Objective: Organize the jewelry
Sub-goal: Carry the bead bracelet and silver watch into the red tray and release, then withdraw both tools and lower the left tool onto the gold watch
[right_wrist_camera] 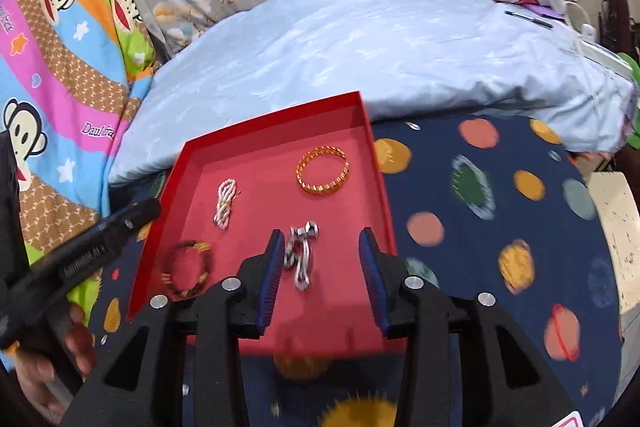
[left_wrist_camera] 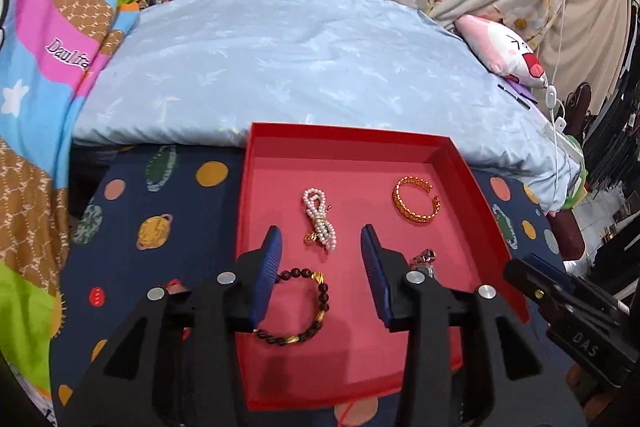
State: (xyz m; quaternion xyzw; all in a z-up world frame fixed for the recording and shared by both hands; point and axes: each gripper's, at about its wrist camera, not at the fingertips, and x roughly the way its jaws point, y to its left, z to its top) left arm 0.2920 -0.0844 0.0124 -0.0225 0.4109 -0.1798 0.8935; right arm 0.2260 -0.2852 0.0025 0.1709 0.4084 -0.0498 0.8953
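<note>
From the left wrist view, the left hand-held gripper [left_wrist_camera: 320, 247] stands with its blue pads apart and nothing pressed between them, above the pink floor of a red tray [left_wrist_camera: 460, 163]. Just ahead of the gap between its fingertips lies a pearl bracelet [left_wrist_camera: 318, 217], bunched into a loop. A dark beaded bracelet [left_wrist_camera: 308, 303] with gold spacers lies just behind the left finger, partly hidden by it. A silver chain piece [left_wrist_camera: 426, 259] peeps out beside the right finger. Farther ahead and to the right sits an open gold bangle [left_wrist_camera: 416, 201]. The tray rests on a navy planet-print cloth [left_wrist_camera: 152, 207], with a light blue quilt [left_wrist_camera: 280, 67] beyond it. The other hand-held gripper [left_wrist_camera: 520, 273] enters at the right edge.

From the right wrist view, somewhat blurred, the right hand-held gripper [right_wrist_camera: 320, 247] is likewise parted and holds nothing. The silver chain piece [right_wrist_camera: 301, 251] lies on the tray [right_wrist_camera: 256, 115] floor between its fingers, close beside the left one; whether it touches cannot be told. The gold bangle [right_wrist_camera: 323, 170] lies ahead, the pearl bracelet [right_wrist_camera: 225, 203] ahead and left, the dark beaded bracelet [right_wrist_camera: 187, 269] off to the left. The left hand-held gripper [right_wrist_camera: 152, 207] reaches in from the left, with the person's fingers [right_wrist_camera: 76, 339] around its handle.
</note>
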